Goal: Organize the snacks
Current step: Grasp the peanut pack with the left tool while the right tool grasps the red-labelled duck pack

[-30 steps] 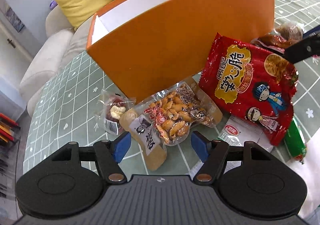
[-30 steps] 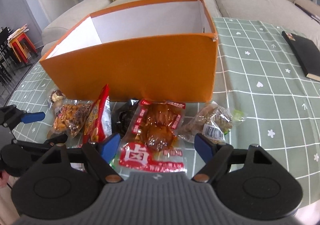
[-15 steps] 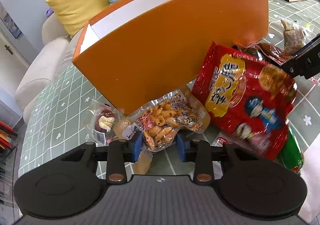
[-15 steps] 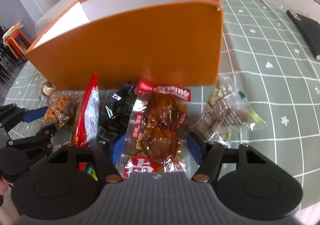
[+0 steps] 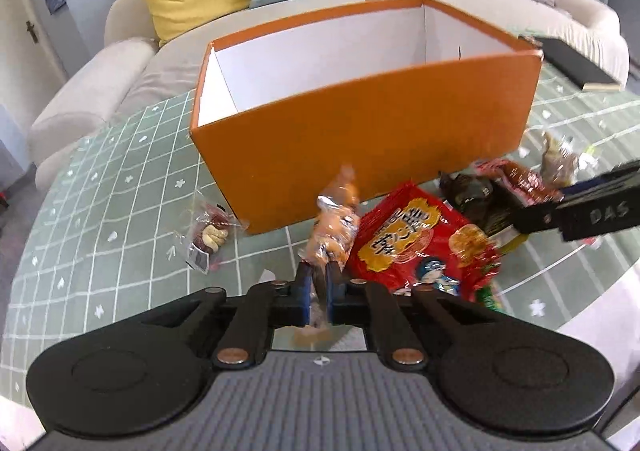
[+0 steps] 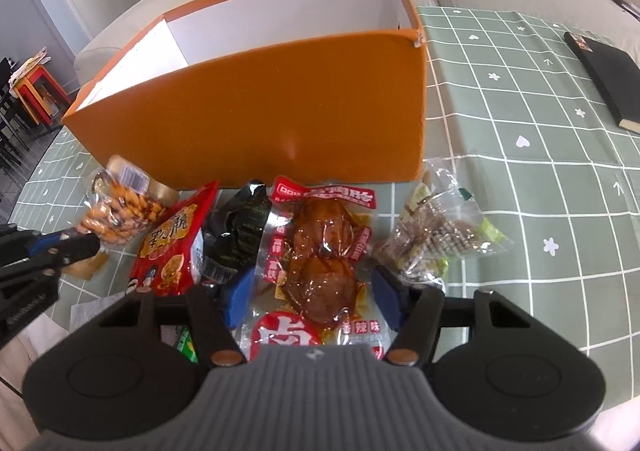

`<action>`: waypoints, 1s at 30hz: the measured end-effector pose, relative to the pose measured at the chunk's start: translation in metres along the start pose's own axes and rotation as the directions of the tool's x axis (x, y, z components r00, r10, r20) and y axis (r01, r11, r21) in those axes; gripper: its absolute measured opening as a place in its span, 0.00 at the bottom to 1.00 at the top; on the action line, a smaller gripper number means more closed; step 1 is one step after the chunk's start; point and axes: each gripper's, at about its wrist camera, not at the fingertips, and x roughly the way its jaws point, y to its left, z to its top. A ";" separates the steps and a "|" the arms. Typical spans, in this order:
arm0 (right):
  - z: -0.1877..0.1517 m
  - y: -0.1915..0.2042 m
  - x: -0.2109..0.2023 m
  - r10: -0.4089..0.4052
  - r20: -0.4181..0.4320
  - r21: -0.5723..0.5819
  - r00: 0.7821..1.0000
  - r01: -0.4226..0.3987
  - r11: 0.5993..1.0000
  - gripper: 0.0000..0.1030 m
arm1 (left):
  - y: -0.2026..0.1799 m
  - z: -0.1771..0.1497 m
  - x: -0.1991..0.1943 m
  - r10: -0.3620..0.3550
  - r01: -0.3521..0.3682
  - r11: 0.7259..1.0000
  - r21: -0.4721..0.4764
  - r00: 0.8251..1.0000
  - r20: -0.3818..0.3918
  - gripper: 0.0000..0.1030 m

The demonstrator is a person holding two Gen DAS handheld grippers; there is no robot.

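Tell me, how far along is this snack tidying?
Barely begun: the orange box looks empty as far as its inside shows. In hand: the left gripper is shut on the peanut pack, lifted in front of the box. The right gripper is open around the braised meat pack. Left: red chip bag, small date pack, and others.

The orange box [image 5: 368,139] stood open-topped, its white inside bare, its tall front wall rising between my tongs and that room. Snack packets [image 6: 320,251] crowded the tablecloth [image 6: 540,171] along the wall's foot.
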 end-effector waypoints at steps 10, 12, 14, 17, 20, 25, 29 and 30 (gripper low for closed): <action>-0.009 -0.002 -0.019 0.002 0.026 -0.004 1.000 -0.002 1.000 0.59 | 0.009 0.002 -0.035 -0.069 0.074 0.988 -0.135 0.997 0.039 0.04; -0.011 -0.001 -0.022 0.005 0.023 -0.005 1.000 -0.004 1.000 0.59 | 0.009 0.002 -0.041 -0.085 0.091 0.985 -0.145 0.995 0.049 0.04; -0.012 -0.001 -0.025 0.008 0.019 -0.004 1.000 -0.008 1.000 0.59 | 0.007 0.002 -0.048 -0.107 0.113 0.982 -0.152 0.993 0.047 0.04; -0.015 0.000 -0.029 0.012 0.020 -0.005 1.000 -0.012 1.000 0.59 | 0.008 -0.001 -0.053 -0.163 0.166 0.967 -0.193 0.986 0.034 0.03; -0.018 -0.001 -0.034 0.028 0.005 0.012 1.000 -0.028 1.000 0.59 | 0.010 -0.003 -0.056 -0.233 0.230 0.941 -0.250 0.972 0.017 0.03; -0.025 0.002 -0.035 0.050 -0.011 0.002 0.999 -0.050 0.999 0.59 | 0.004 -0.011 -0.053 -0.236 0.226 0.940 -0.255 0.972 -0.010 0.03; -0.030 0.005 -0.027 0.062 -0.054 0.001 0.997 -0.062 0.998 0.59 | 0.006 -0.017 -0.047 -0.248 0.233 0.933 -0.276 0.968 -0.021 0.03; -0.032 0.005 -0.025 0.064 -0.061 0.002 0.996 -0.064 0.998 0.59 | 0.005 -0.017 -0.047 -0.255 0.241 0.934 -0.264 0.967 -0.020 0.03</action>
